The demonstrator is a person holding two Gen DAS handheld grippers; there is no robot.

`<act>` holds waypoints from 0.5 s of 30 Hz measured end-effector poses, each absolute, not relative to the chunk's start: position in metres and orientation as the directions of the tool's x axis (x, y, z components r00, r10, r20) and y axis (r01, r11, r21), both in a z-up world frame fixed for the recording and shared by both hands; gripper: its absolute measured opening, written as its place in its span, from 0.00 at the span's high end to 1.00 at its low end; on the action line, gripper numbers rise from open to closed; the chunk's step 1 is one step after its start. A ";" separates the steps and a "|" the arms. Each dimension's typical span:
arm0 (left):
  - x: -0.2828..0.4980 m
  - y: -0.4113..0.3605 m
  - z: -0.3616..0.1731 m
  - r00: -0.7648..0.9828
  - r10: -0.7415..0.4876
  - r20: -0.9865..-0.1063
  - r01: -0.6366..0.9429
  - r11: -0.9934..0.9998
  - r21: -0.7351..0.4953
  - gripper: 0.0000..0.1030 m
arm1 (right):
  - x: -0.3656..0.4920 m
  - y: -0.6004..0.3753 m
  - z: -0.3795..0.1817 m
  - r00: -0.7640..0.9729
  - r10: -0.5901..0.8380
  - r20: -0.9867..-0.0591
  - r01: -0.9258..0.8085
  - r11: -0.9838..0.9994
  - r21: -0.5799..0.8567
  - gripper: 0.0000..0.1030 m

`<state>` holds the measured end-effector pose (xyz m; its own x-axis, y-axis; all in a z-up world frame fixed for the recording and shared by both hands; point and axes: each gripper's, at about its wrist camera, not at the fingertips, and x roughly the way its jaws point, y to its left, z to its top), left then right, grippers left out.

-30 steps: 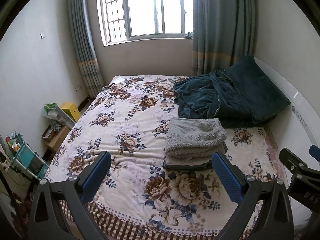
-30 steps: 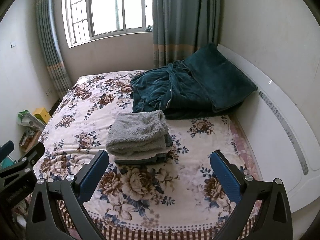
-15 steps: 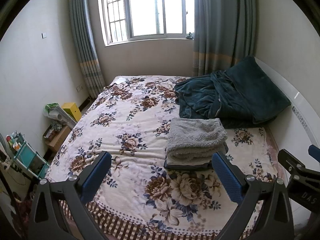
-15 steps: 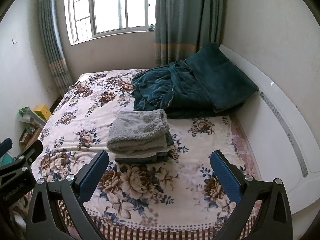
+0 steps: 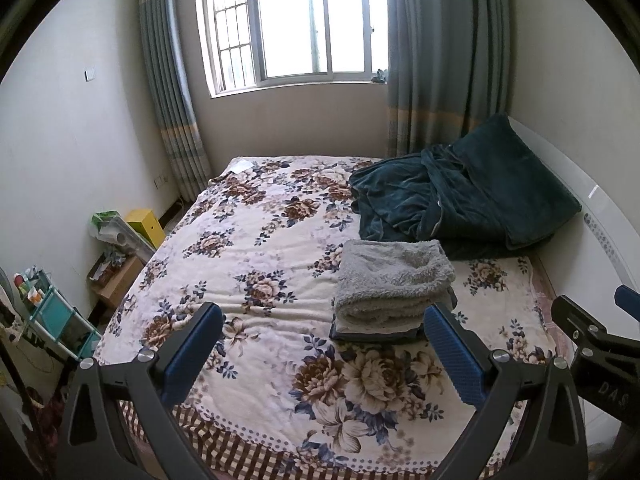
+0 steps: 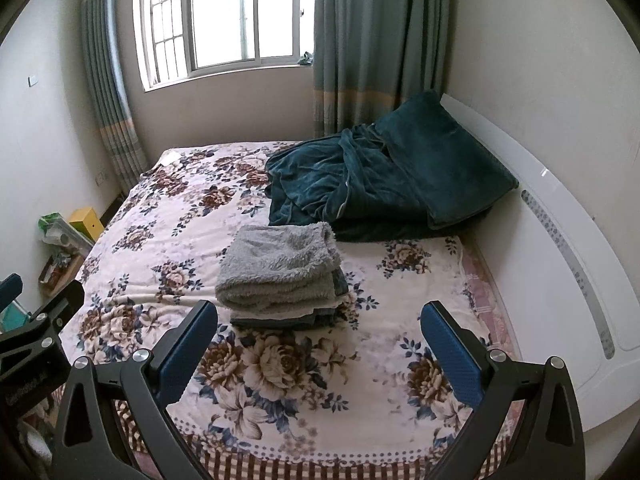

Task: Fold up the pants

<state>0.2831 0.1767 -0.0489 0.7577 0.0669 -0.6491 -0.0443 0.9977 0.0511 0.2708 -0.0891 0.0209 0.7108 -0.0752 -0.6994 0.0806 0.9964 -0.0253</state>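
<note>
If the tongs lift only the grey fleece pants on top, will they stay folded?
Probably not: the grey fleece pants look thick and floppy, so lifted by one edge the layers would likely open. They seem light. The stack beneath might shift slightly.

A home bedroom: floral-covered bed, curtained window, teal blanket by the headboard.

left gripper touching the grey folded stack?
Apart. In the right wrist view, the left gripper sits at the bed's left edge, with bare floral bedspread between it and the grey folded stack.
</note>
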 end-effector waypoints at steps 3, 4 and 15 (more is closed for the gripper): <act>0.282 0.177 -0.048 0.758 0.069 -0.648 -0.047 0.998 0.052 0.00 | 0.272 -0.089 0.022 0.713 -0.078 -0.697 0.080 0.996 -0.031 0.00; 0.282 0.177 -0.048 0.759 0.071 -0.648 -0.049 0.997 0.052 0.00 | 0.272 -0.089 0.022 0.712 -0.077 -0.698 0.079 0.996 -0.030 0.00; 0.281 0.179 -0.044 0.766 0.064 -0.639 -0.049 0.998 0.042 0.00 | 0.272 -0.090 0.022 0.716 -0.084 -0.693 0.080 0.996 -0.039 0.00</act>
